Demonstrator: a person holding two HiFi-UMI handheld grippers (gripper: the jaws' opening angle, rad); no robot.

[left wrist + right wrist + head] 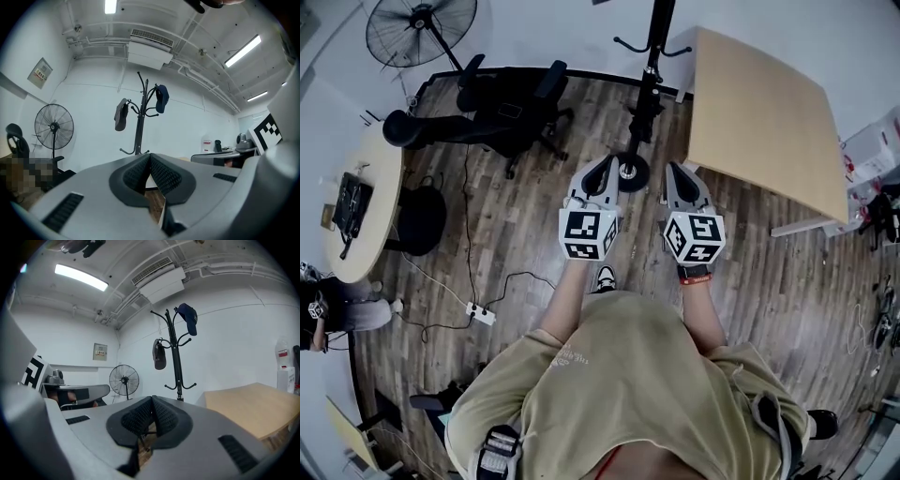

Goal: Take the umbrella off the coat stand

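The left claw has its jaws pressed together at the tips, with nothing between them. Straight ahead of it and well apart stands the coat stand. A grey folded umbrella hangs from a hook on the stand's left side and a dark cap from one on its right. A pedestal fan stands off to the claw's left.

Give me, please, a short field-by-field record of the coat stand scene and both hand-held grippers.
coat stand: upright by the white wall, ahead of both grippers
umbrella: folded, grey, hanging from a left hook
cap: dark blue, on an upper right hook
left hand-held gripper: shut, empty, clear of the stand
right hand-held gripper: shut, empty
wooden table: right of the stand
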